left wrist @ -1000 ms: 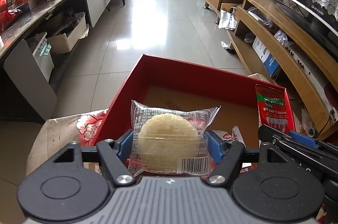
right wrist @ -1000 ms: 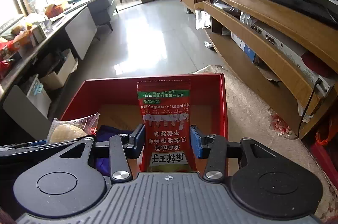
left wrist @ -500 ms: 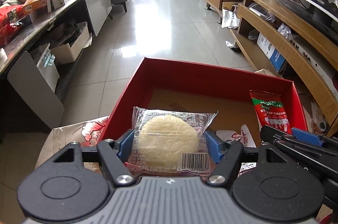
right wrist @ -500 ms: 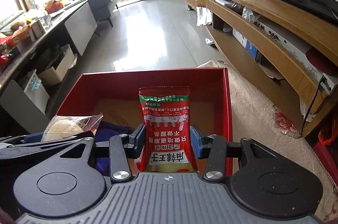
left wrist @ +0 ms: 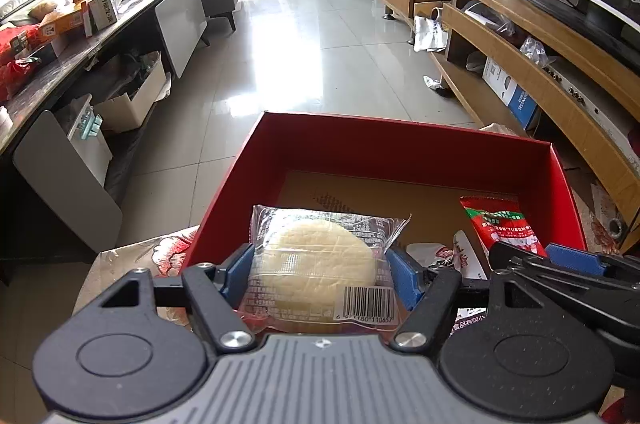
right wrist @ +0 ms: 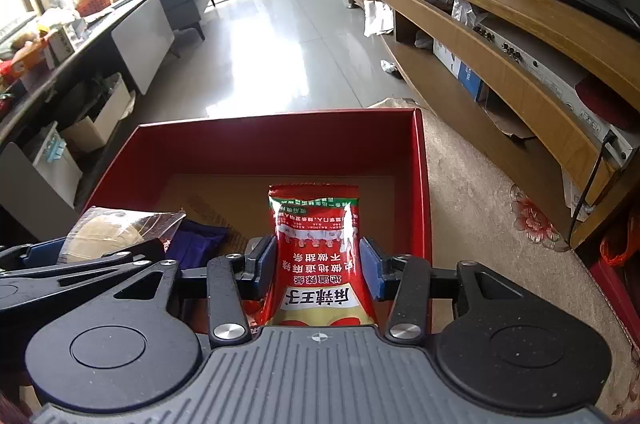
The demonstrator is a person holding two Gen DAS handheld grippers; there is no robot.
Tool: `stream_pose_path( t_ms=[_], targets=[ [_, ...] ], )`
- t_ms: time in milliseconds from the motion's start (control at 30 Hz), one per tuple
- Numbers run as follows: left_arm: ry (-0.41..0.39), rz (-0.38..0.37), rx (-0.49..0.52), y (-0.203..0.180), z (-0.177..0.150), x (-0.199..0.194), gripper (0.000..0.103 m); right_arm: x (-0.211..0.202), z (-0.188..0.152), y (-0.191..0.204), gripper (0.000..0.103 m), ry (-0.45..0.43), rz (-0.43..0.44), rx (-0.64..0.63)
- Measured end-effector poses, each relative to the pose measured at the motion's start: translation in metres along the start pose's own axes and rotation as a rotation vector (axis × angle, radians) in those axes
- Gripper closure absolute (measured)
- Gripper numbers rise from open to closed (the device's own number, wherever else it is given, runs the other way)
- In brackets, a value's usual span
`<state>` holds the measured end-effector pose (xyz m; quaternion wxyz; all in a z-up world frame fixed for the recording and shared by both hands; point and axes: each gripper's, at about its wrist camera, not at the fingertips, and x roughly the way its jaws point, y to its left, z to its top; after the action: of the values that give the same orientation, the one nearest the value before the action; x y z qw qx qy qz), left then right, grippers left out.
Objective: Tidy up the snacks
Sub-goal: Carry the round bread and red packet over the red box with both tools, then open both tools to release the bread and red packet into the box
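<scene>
Over the red box's (left wrist: 400,148) near edge, left hand-held gripper (left wrist: 320,274) clamps a wrapped cake (left wrist: 316,264); at 3 o'clock, right hand-held gripper (right wrist: 316,264) clamps a red sachet (right wrist: 316,244). Bare cardboard floor (left wrist: 380,192) lies at 12 o'clock.

Between my left jaws, pastry wrapper (left wrist: 320,266) barcode ends 180 110657; between my right jaws, red packet (right wrist: 318,256), upside down: 麻辣王子

The far half of the red box (right wrist: 280,144)'s cardboard floor is left bare. Nearer, the floor is taken up by a white packet (left wrist: 444,256) and a blue packet (right wrist: 196,236). Passage is bounded by the box walls.
</scene>
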<state>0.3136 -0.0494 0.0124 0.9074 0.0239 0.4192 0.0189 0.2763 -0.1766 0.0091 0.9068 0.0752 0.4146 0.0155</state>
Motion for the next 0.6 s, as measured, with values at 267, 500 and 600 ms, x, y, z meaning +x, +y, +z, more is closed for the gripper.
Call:
stream_pose_path(
  t_ms=[267, 500, 600],
  targets=[
    [0.001, -0.011, -0.006, 0.0001, 0.0011, -0.0005, 0.031, -0.0004, -0.0002, -0.0037, 0.047, -0.002, -0.012, 0.015],
    [-0.001, -0.035, -0.018, 0.0013, 0.0024, -0.0022, 0.029, -0.0031, 0.0011, -0.0085, 0.045, -0.015, -0.019, 0.034],
    [-0.004, -0.033, -0.025, 0.0039, 0.0033, -0.0035, 0.027, -0.0039, 0.0015, -0.0089, 0.045, -0.016, -0.015, 0.037]
  ],
)
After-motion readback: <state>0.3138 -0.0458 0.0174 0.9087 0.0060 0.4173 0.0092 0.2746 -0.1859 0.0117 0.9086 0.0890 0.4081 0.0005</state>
